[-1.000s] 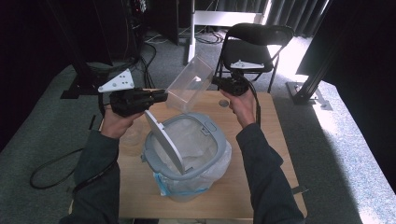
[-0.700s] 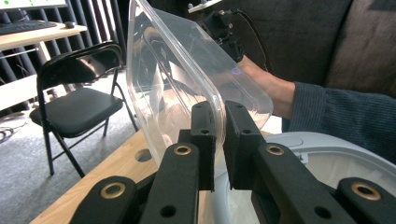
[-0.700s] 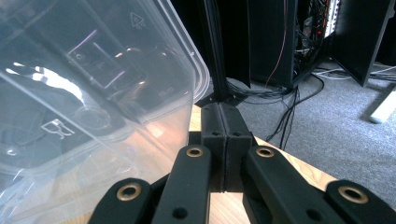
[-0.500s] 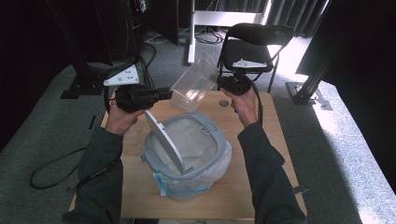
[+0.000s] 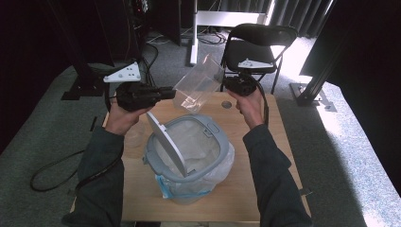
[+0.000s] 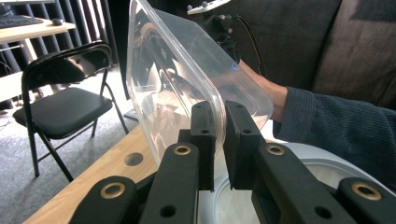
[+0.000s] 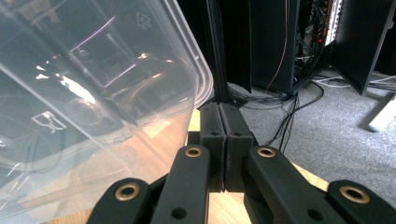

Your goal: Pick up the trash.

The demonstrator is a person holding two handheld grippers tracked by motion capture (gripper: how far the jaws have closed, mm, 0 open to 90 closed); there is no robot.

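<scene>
grey carpet and a black folding chair (image 5: 261, 41) lie beyond the wooden counter (image 5: 265, 142). left tongs (image 6: 219, 140) are clenched on the rim of a clear plastic tub (image 5: 197, 85), held tilted in the air above the open bin (image 5: 189, 156). right tongs (image 7: 225, 140) are pressed closed beside the tub's far edge, seemingly pinching its rim, though that contact is hard to see.

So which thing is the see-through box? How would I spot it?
Find the wooden table, then the grey bin on it. The clear plastic container hangs tilted above the bin's far side, the left gripper pinching its rim. It alone is see-through.
</scene>
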